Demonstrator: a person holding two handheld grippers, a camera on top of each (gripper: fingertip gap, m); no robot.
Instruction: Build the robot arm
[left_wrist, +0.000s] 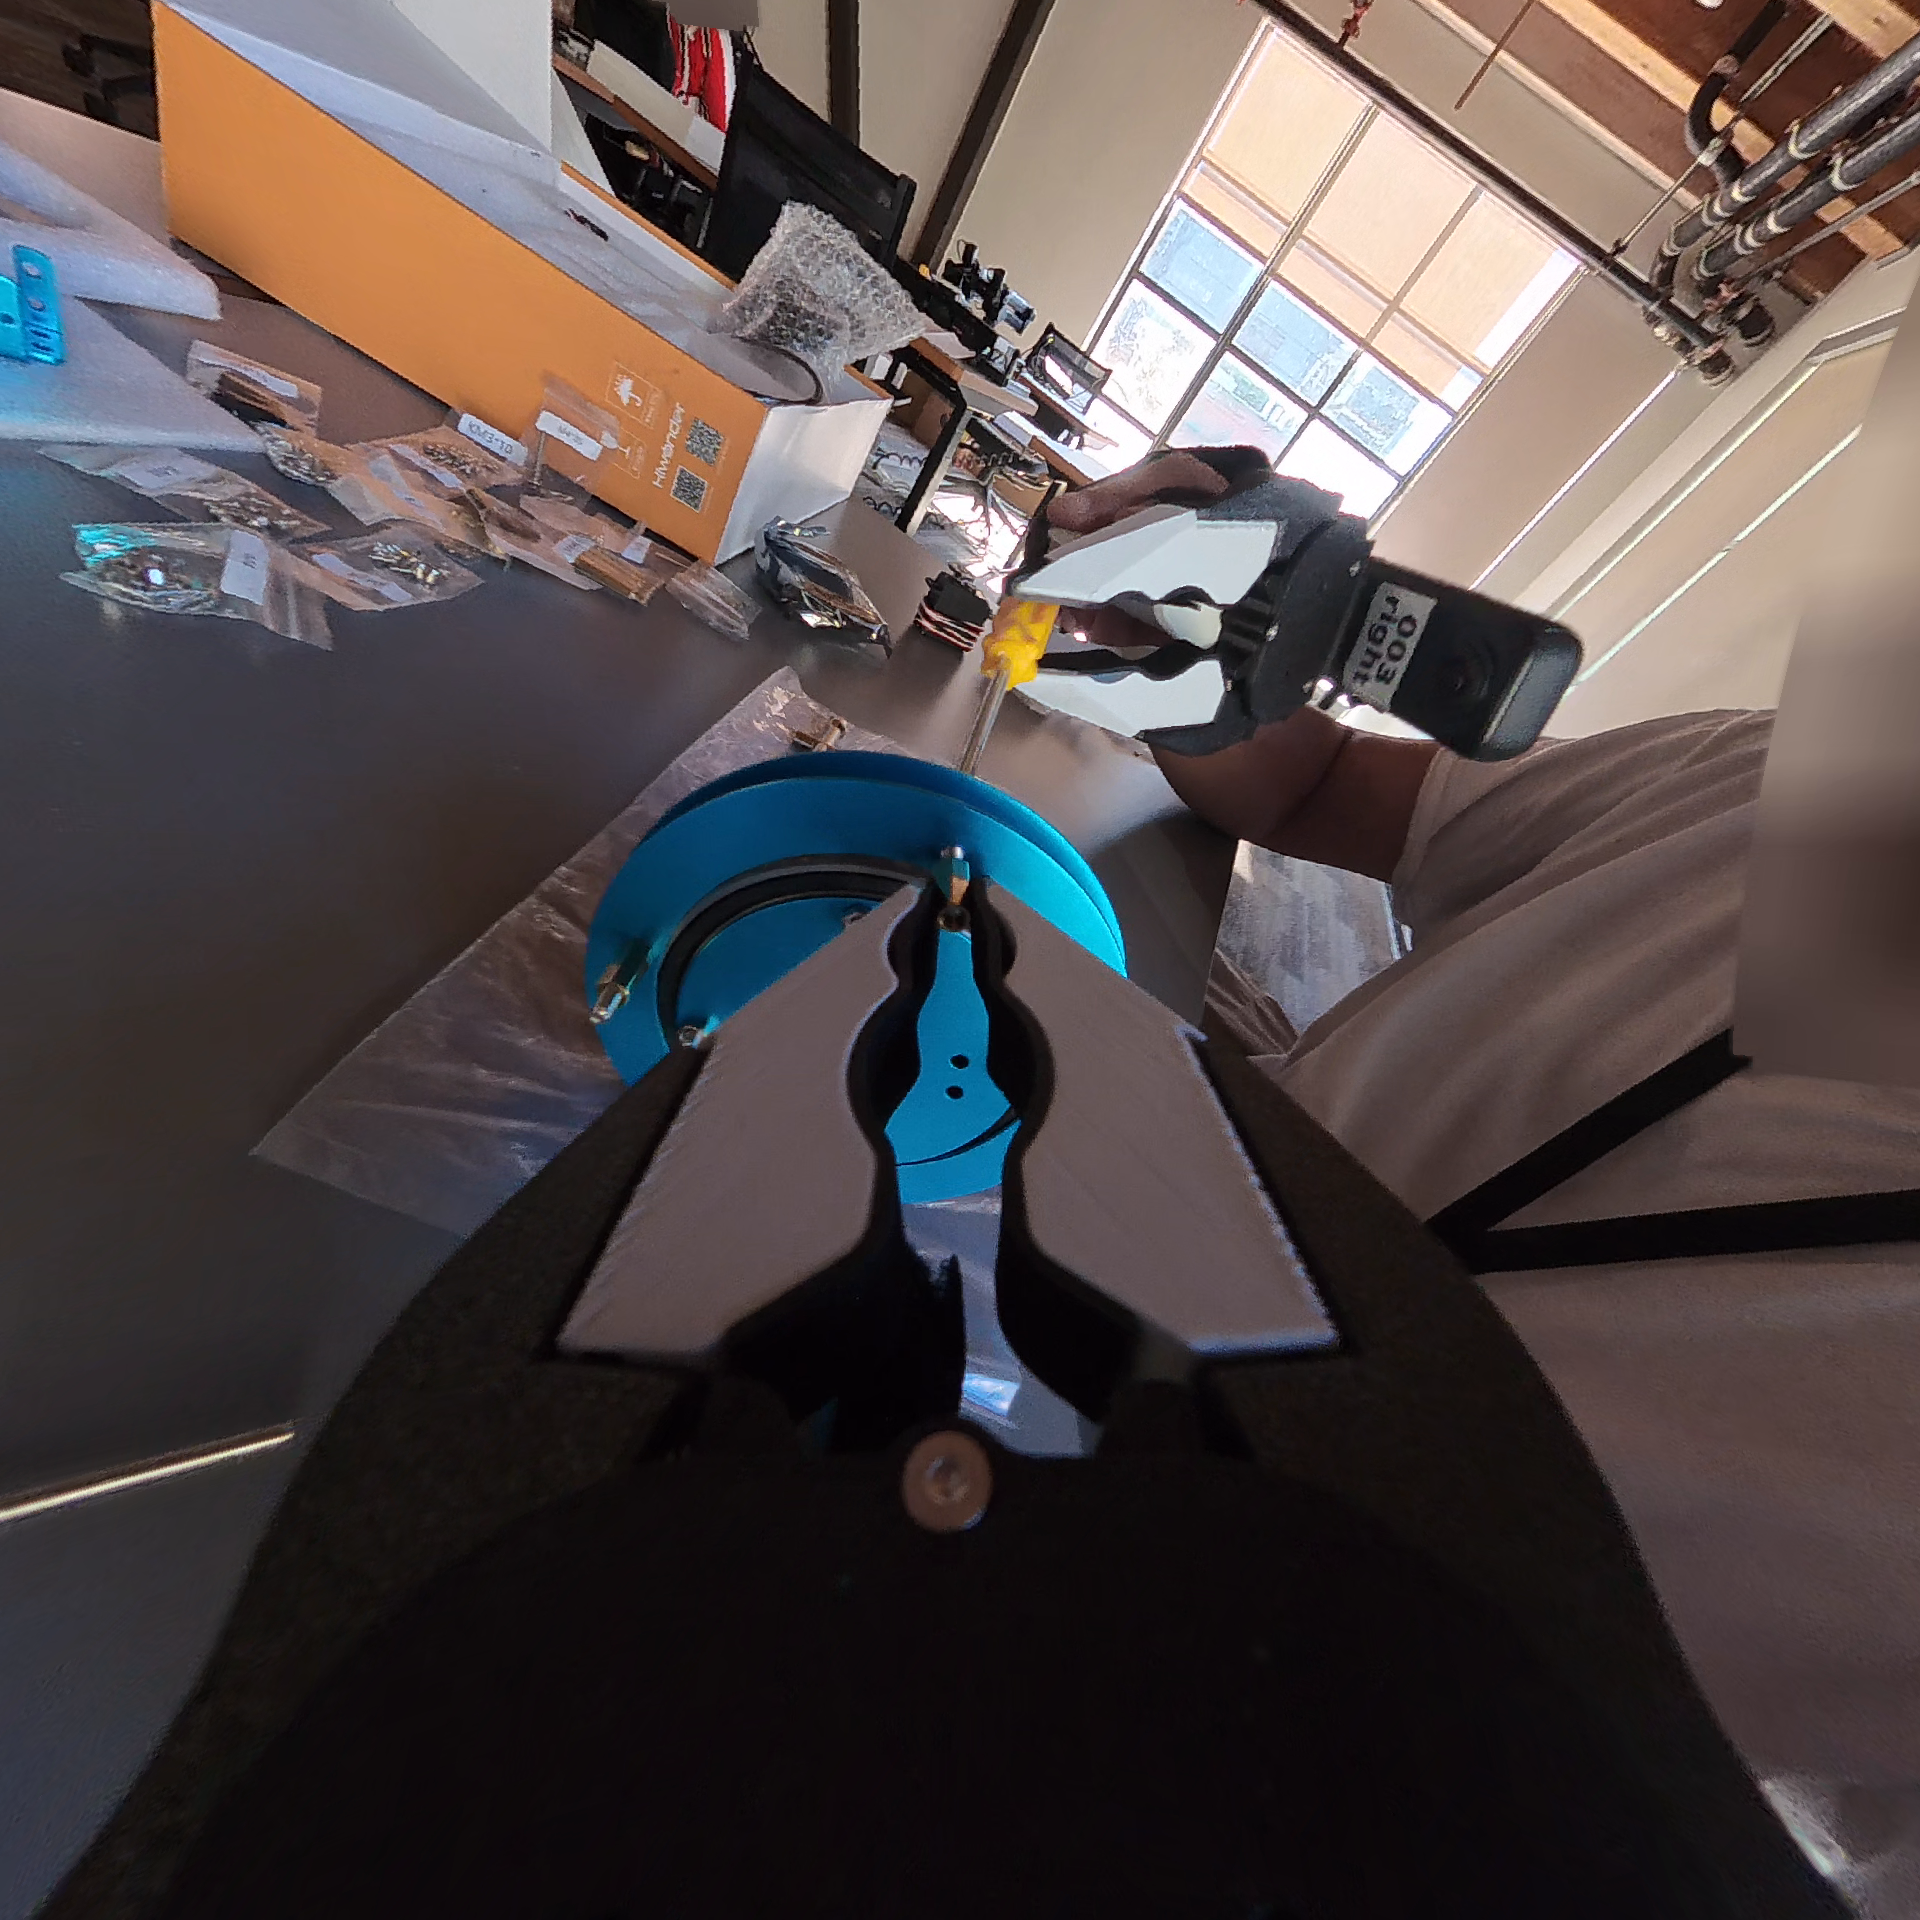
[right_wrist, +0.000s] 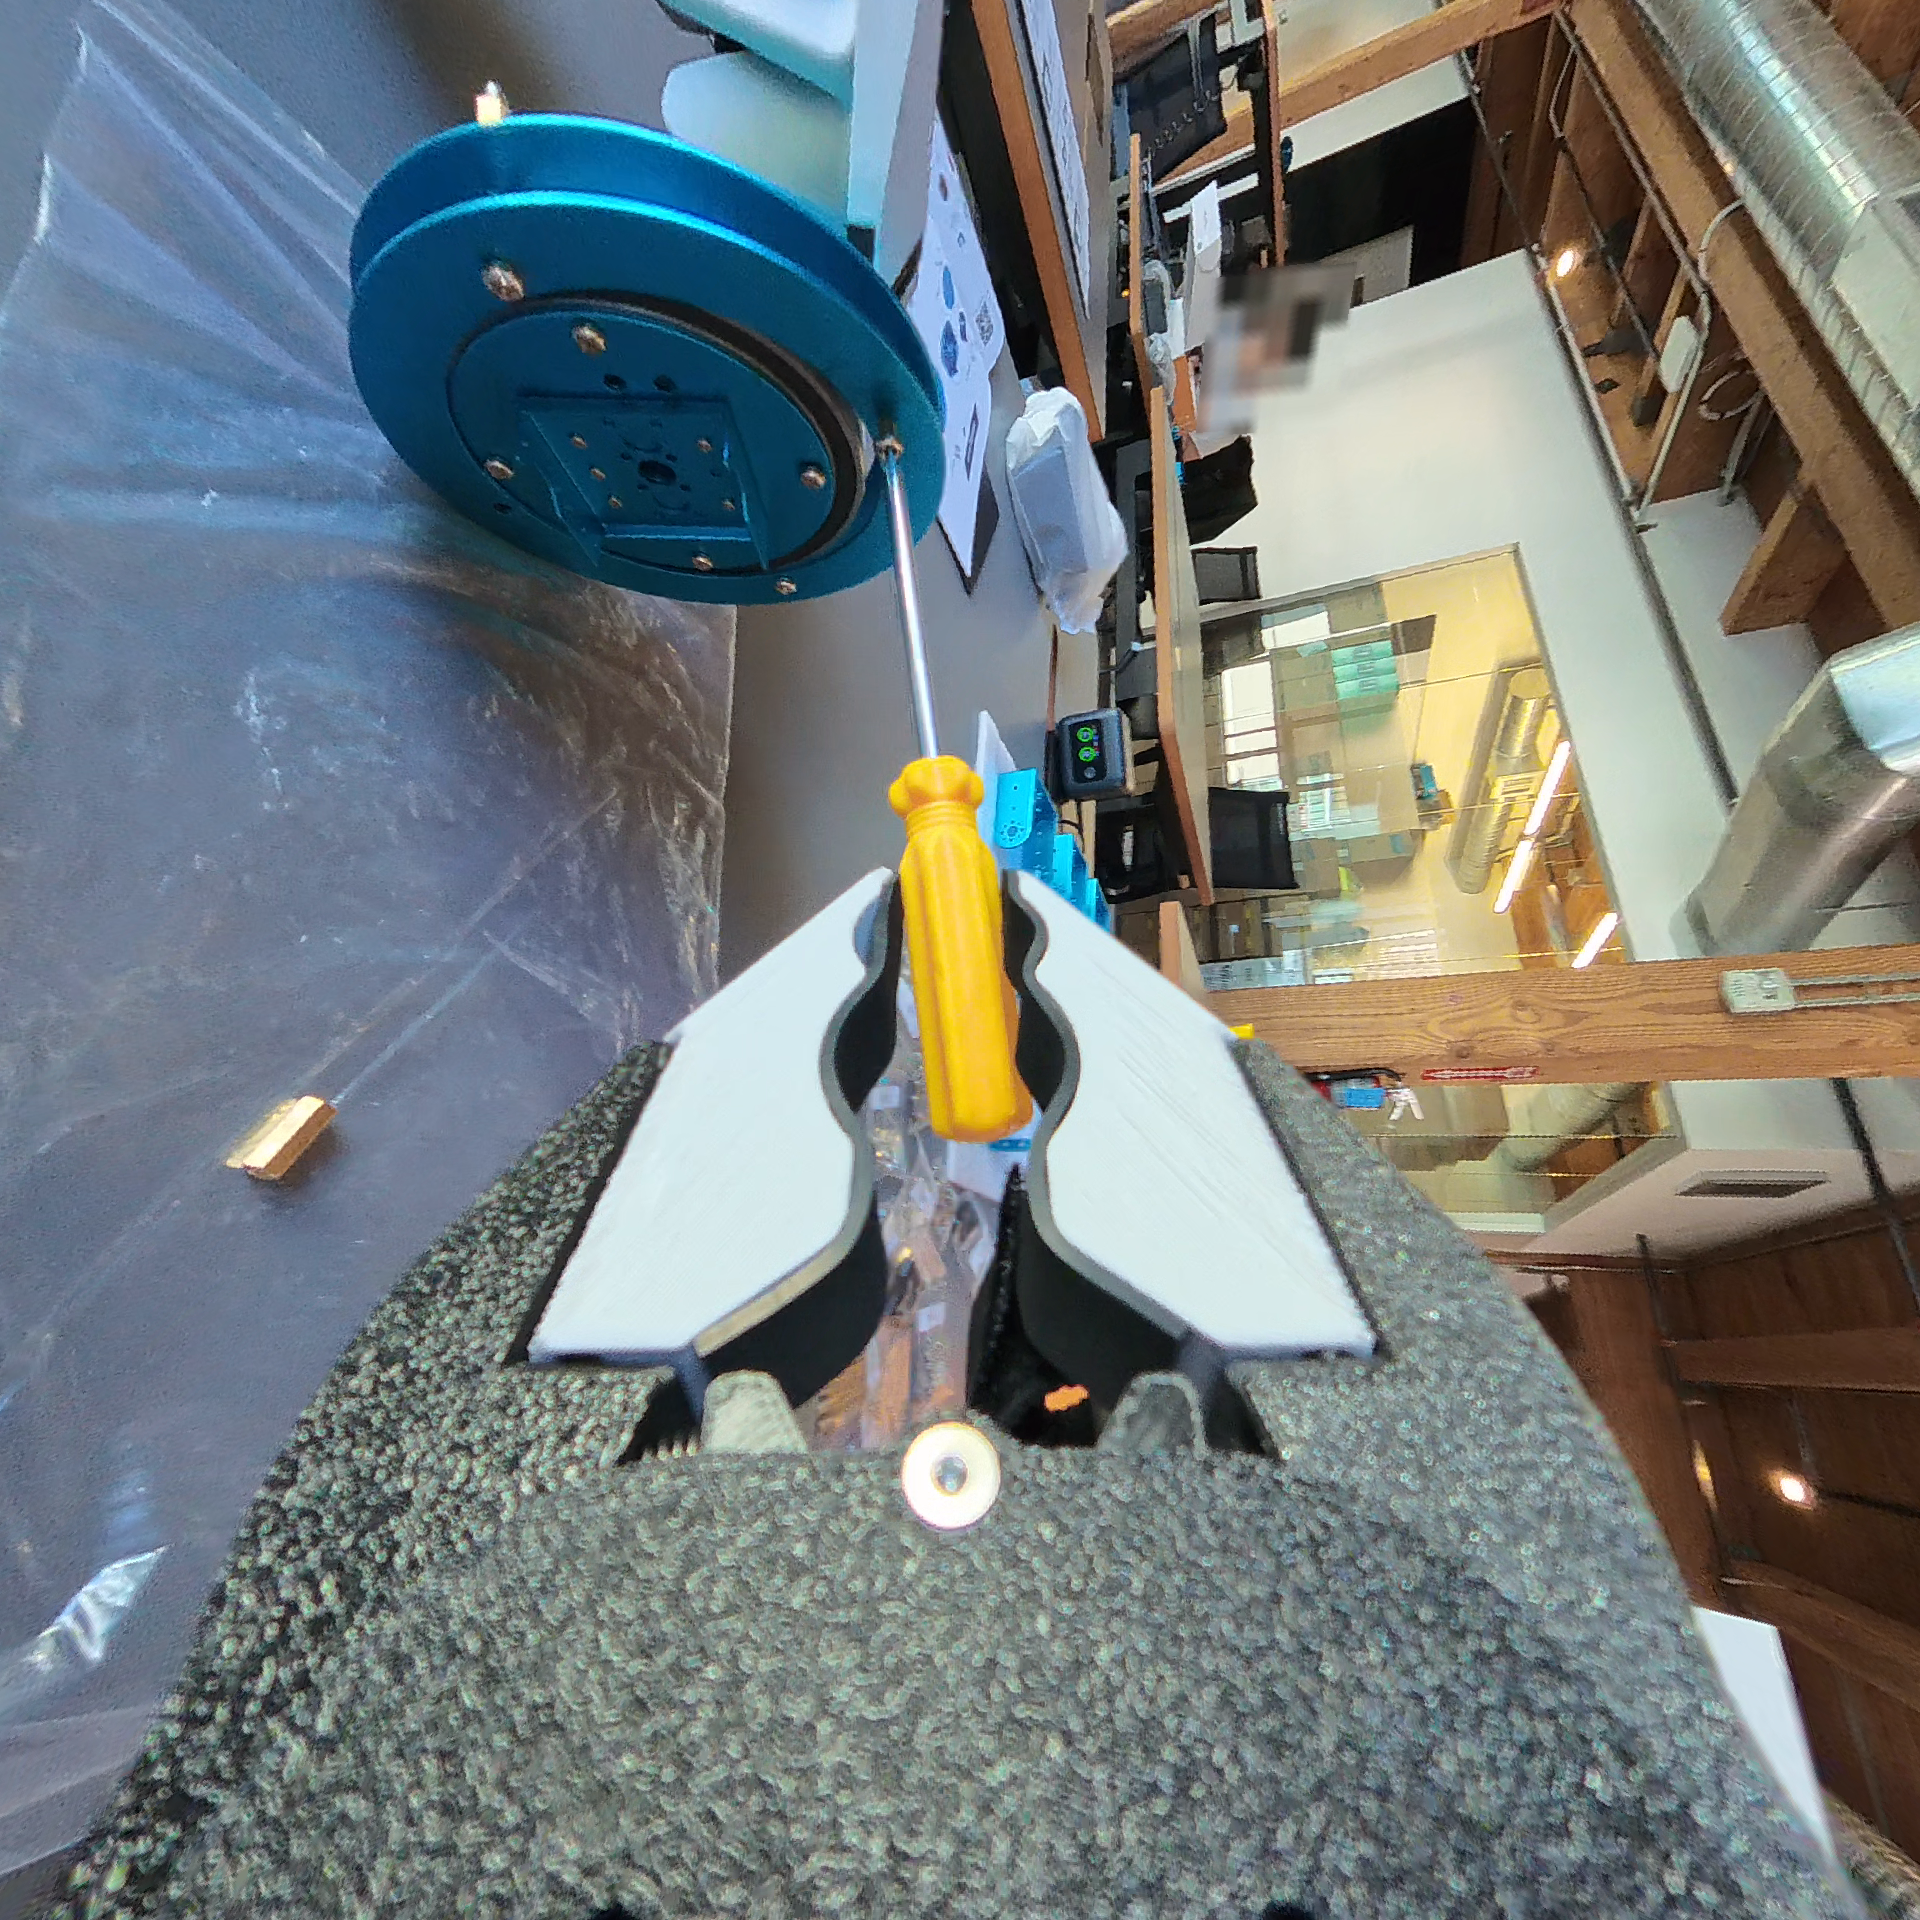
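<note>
A blue round metal turntable base (left_wrist: 790, 831) stands on edge on a clear plastic sheet (left_wrist: 488, 1039). My left gripper (left_wrist: 951, 894) is shut on a brass standoff (left_wrist: 954, 871) at its rim, steadying it. Another brass standoff (left_wrist: 621, 982) sticks out at the left. My right gripper (right_wrist: 948, 894) is shut on the yellow handle of a screwdriver (right_wrist: 956, 977). Its steel shaft (right_wrist: 912, 613) reaches to a screw (right_wrist: 888, 447) on the far face of the blue base (right_wrist: 623, 364). The right gripper also shows in the left wrist view (left_wrist: 1023, 608).
A loose brass standoff (right_wrist: 281, 1138) lies on the plastic sheet (right_wrist: 312, 779). An orange and white box (left_wrist: 436, 270), bubble wrap (left_wrist: 821, 286) and several small bags of screws (left_wrist: 312, 520) lie on the grey table (left_wrist: 312, 779). A black servo (left_wrist: 951, 618) sits near the table edge. Some 12 centimeters of space lies between my two pairs of fingers.
</note>
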